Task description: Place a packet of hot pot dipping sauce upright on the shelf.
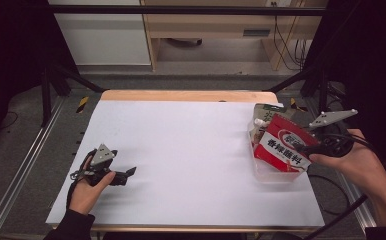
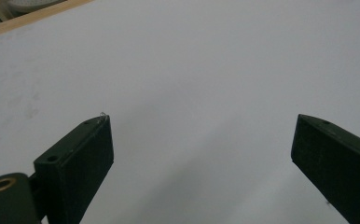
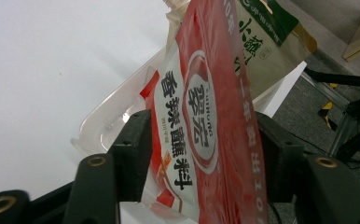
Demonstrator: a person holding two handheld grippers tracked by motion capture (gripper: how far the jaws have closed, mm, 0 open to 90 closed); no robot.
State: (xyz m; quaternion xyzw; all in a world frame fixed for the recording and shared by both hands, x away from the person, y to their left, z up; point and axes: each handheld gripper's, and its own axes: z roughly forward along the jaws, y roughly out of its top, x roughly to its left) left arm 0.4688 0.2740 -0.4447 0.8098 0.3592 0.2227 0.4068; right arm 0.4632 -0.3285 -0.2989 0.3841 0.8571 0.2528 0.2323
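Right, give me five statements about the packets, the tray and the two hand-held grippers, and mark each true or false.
1. The red packet stands in the clear plastic tray. True.
2. The tray sits at the left edge of the white table. False: it sits at the right edge.
3. The left hand-held gripper holds a packet. False: its jaws are apart over bare table, with nothing between them.
4. A green and tan packet stands behind the red one. True.
5. The right hand-held gripper has its jaws on either side of a bottle. False: the red packet is between them.
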